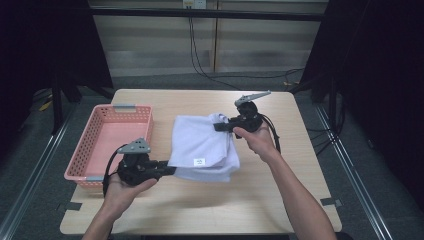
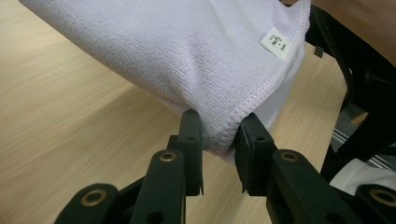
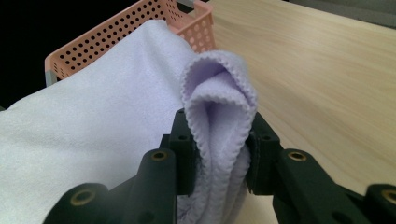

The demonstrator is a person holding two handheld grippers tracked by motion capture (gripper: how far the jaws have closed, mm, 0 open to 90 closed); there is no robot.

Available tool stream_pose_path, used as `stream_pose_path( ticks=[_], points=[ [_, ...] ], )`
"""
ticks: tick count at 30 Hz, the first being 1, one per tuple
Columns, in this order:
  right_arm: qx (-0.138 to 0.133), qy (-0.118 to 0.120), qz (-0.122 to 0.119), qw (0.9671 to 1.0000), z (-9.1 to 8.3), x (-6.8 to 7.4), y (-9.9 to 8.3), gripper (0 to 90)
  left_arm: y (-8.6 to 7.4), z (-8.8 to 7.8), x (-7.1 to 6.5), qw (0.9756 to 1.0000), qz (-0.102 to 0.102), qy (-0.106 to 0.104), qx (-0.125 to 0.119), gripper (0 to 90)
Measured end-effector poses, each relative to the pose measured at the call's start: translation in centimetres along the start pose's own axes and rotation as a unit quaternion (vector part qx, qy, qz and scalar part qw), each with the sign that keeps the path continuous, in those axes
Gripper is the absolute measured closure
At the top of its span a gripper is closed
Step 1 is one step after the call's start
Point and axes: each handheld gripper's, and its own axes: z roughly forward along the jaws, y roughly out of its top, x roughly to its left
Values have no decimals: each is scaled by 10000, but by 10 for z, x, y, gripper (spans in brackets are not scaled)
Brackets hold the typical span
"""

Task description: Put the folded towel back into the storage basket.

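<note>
In the high view, a pale lilac towel (image 1: 202, 145) is held over the middle of the desk (image 1: 200, 210), with a pink perforated basket (image 1: 107, 145) just beside it on the left. The left tongs (image 1: 171, 170) hold the near left corner of the towel, and the right tongs (image 1: 220, 127) hold the far right corner. The near part of the towel seems to rest on the desk in a few layers. I judge that the step in hand is folding: both corners are lifted together. The next move probably asks both hands to carry the held edge across at the same height, so the layers fall even.

In the left gripper view, the left tongs (image 2: 219, 140) pinch the stitched hem of the towel (image 2: 177, 51) between their pads. This view also shows a small white label (image 2: 276, 43) near the hem, and bare wood under the hanging cloth, so this corner is off the desk (image 2: 70, 121).

In the right gripper view, the right tongs (image 3: 218, 140) press on a thick rolled bunch of the towel (image 3: 93, 135), several layers and not one edge. The high view cannot tell this. The basket (image 3: 140, 28) stands behind the cloth.
</note>
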Motion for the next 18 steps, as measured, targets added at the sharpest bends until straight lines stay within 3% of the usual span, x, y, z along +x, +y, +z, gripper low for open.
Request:
stream_pose_path(
  ticks=[18],
  points=[
    [16,297,-228,9993,54,21,51,696,-13,-50,32,9983,-280,454,-235,743]
  ],
)
